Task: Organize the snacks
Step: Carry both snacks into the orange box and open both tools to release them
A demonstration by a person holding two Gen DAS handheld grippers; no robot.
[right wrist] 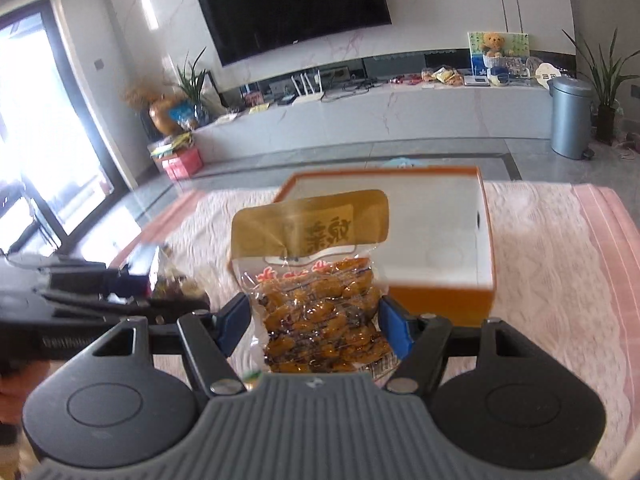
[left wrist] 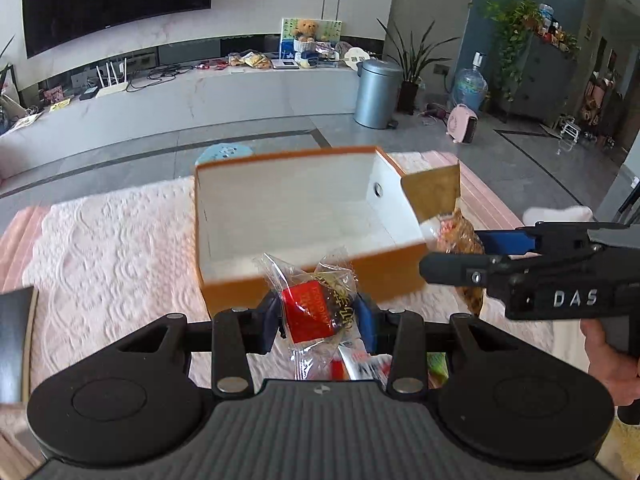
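Note:
An open orange box (left wrist: 320, 284) with a white inside stands on the pink quilted cloth; it shows again as the orange box (right wrist: 440, 304) in the right wrist view. My left gripper (left wrist: 318, 316) is shut on a small clear-wrapped snack with a red label (left wrist: 312, 312), held just in front of the box's near wall. My right gripper (right wrist: 316, 322) is shut on a clear pouch of brown glazed snacks with a gold top (right wrist: 320, 280), lifted in front of the box. In the left wrist view that pouch (left wrist: 436, 196) hangs at the box's right corner in the right gripper (left wrist: 460, 252).
More wrapped snacks (left wrist: 356, 364) lie on the cloth (left wrist: 112, 248) under my left gripper. A dark object (left wrist: 14, 320) sits at the table's left edge. Behind the table are the floor, a long TV bench and a metal bin (left wrist: 378, 92).

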